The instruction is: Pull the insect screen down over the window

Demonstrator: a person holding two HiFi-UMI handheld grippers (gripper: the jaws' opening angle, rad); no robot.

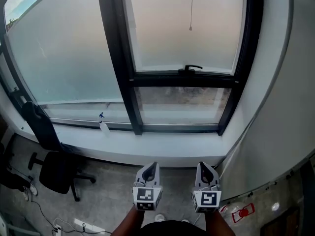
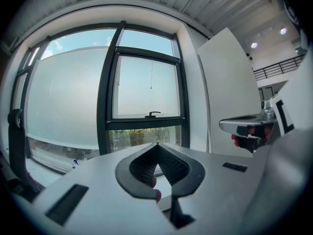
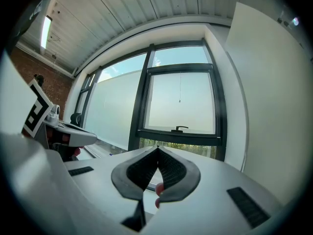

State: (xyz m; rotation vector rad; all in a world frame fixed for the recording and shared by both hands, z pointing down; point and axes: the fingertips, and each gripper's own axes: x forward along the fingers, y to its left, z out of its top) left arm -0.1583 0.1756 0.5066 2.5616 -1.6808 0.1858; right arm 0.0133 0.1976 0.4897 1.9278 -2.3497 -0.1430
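A black-framed window [image 1: 187, 77] stands ahead, with a black handle [image 1: 190, 68] on the crossbar of its right pane. A thin pull cord [image 1: 191, 14] with a small bead at its end hangs in front of the frosted upper pane. The same cord [image 2: 151, 80] [image 3: 179, 89] and handle [image 2: 153, 114] [image 3: 179, 129] appear in both gripper views. My left gripper [image 1: 150, 169] and right gripper [image 1: 206, 169] are held side by side low in the head view, well short of the sill, both shut and empty. Their tips [image 2: 157, 144] [image 3: 157, 146] point towards the window.
A white sill [image 1: 147, 144] runs below the window, with a small spray bottle [image 1: 103, 125] on it. A black office chair [image 1: 56, 168] stands at the lower left. A white wall panel [image 1: 280, 112] closes off the right side. Cables lie on the concrete floor [image 1: 106, 200].
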